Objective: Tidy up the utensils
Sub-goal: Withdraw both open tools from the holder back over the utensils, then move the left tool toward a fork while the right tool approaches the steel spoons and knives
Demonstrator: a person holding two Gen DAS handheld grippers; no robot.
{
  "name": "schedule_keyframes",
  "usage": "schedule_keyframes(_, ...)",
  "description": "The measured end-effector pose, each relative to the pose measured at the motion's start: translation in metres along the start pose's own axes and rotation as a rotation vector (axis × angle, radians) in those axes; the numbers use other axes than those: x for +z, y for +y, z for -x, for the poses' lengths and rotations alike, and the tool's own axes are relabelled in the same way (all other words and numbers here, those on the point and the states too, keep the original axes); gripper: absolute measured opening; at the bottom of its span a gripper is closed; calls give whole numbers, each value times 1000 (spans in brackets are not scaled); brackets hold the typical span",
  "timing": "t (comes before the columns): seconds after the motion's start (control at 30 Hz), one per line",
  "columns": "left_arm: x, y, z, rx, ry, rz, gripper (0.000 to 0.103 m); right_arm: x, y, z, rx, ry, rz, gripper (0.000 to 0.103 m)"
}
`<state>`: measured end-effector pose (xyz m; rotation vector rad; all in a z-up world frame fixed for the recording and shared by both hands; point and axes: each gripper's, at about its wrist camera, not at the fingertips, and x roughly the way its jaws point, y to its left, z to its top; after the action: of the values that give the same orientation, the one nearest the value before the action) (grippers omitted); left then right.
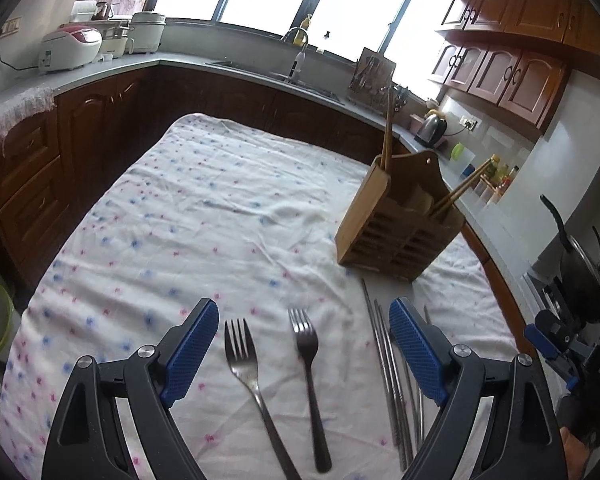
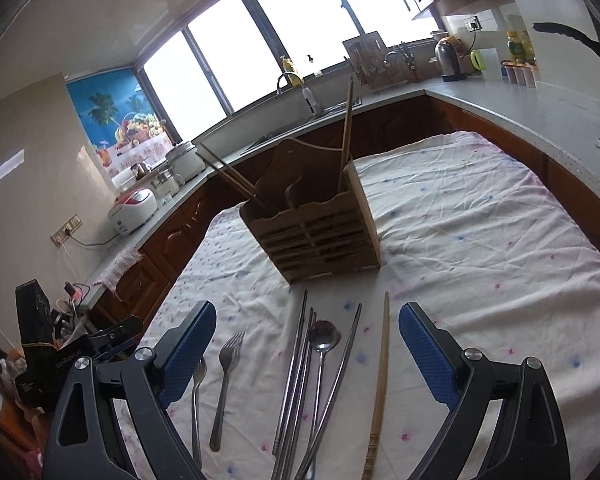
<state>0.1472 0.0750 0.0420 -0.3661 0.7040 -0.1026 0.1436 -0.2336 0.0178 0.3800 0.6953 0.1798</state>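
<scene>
Left gripper [image 1: 302,344] jaws spread wide, nothing between the pads, hovering over the near edge of the worktop [image 1: 172,208], which is covered by a white cloth with pink and blue flecks. Right gripper [image 2: 306,350] jaws also spread wide, holding nothing, over the same near edge. Wooden utensil holder [image 1: 396,236] stands upright on the cloth toward the right side in the left wrist view, set back from the near edge; slatted front, several compartments. Wooden chopsticks [image 1: 387,128] stick up out of one end compartment, another wooden pair [image 1: 460,188] leans outward from the opposite end. Loose utensils lie flat on the cloth in front of the holder, handles toward the cameras: two forks [image 1: 244,360] side by side and apart, in the left wrist view right between the left jaws; a bundle of metal chopsticks [image 2: 300,380] just beside them, partly overlapping one another; a metal spoon [image 2: 323,338] lying among the chopsticks, bowl toward the holder; one single wooden chopstick [image 2: 381,380] on the far right of the row, apart from the metal ones. In the right wrist view the metal chopsticks, spoon and wooden chopstick sit between the right jaws. Kitchen counter [image 2: 500,100] with sink and kettle [image 2: 448,58] runs behind the worktop.
</scene>
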Motion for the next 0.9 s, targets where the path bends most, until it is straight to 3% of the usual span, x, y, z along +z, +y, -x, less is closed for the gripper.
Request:
schedule_keyframes(0.23, -1, 0, -8, 15, 39, -7, 86, -4, 9, -19, 6, 44, 31, 89)
schedule_keyframes(0.4, 2, -4, -22, 14, 72, -16, 85, -3, 8, -35, 6, 83, 25, 69)
schedule_keyframes(0.7, -1, -10, -67, 24, 179, -51, 70, -5, 8, -80, 26, 176, 37, 48)
schedule_keyframes(0.9, -1, -15, -102, 40, 257, -77, 61, -6, 11, -117, 37, 251, 57, 43)
